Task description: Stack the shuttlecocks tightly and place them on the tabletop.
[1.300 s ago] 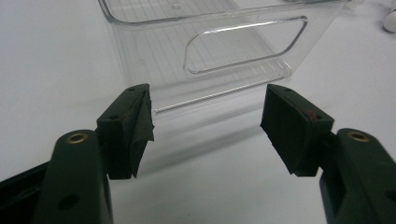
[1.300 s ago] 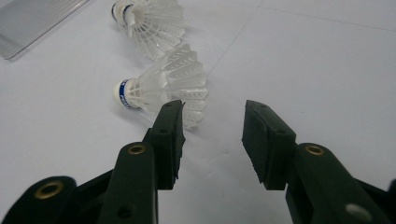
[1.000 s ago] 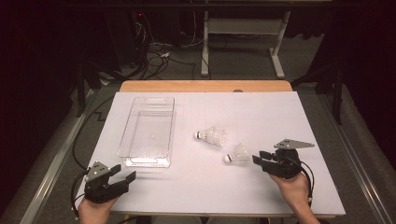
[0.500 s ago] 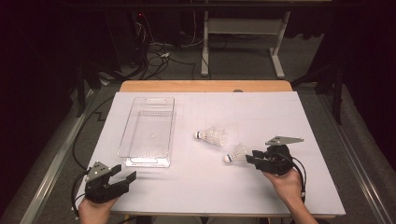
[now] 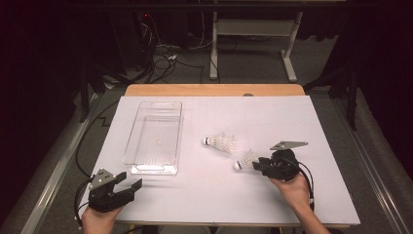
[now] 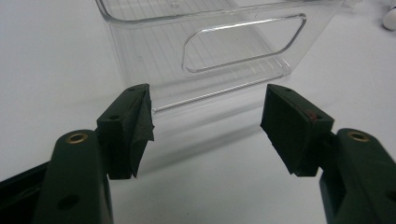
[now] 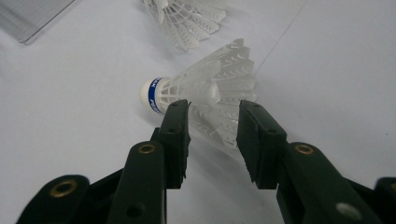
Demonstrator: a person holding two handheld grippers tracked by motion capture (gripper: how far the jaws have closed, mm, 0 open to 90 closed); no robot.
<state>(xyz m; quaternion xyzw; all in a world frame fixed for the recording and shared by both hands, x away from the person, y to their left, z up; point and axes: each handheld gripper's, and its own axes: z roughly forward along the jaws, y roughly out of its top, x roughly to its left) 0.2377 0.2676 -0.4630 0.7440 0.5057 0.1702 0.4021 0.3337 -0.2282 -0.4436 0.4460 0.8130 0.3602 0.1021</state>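
Two plastic shuttlecocks lie on the desk (image 5: 336, 146) right of the clear tray (image 5: 155, 139); the nearer shuttlecock (image 7: 205, 95) sits between the right gripper's (image 7: 212, 121) fingers, which have just been closing around its skirt, apparently not yet pinching. Next comes a gentle squeeze, then a lift toward the tray. Just short of the tray, the left gripper (image 6: 208, 114) waits, fingers wide apart and empty.

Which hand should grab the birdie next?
Right. Its tool already straddles the nearer shuttlecock's skirt, jaws closing in. The left tool sits open, far off by the clear bin.
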